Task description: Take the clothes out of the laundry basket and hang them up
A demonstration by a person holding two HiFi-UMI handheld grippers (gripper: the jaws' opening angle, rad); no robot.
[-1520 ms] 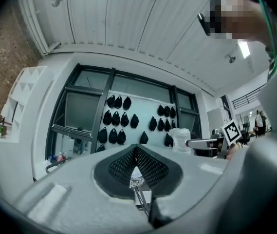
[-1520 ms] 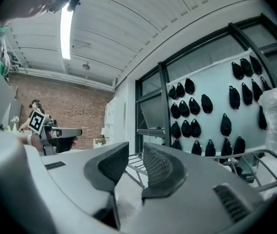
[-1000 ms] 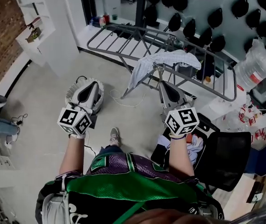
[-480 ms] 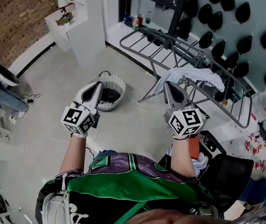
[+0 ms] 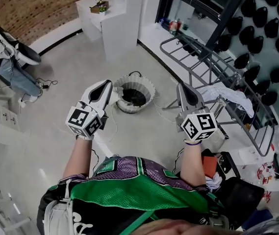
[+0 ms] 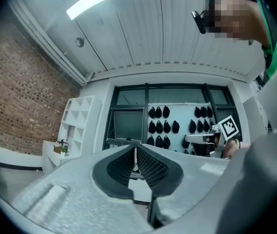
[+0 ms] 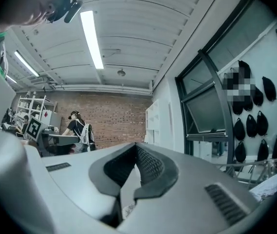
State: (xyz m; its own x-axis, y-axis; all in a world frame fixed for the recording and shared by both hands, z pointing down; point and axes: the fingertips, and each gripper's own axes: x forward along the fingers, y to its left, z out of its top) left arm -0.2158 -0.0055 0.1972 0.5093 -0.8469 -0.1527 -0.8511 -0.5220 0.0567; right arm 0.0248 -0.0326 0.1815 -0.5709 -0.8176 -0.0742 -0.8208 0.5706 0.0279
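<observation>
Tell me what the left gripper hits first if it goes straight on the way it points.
Probably nothing close. The left gripper points about level, so it should pass above the laundry basket on the floor and head for the dark-framed window on the wall, though depth is unclear.

basket (image 5: 122, 105): wht, round, upright | dark clothes (image 5: 135, 98) inside | wht garment (image 5: 227, 95) draped over rack (image 5: 204, 58)

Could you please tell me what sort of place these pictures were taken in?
Probably a studio or lab workspace rather than a home: a brick wall and white shelving, a person working at a desk behind, and a drying rack and laundry basket set on the floor.
</observation>
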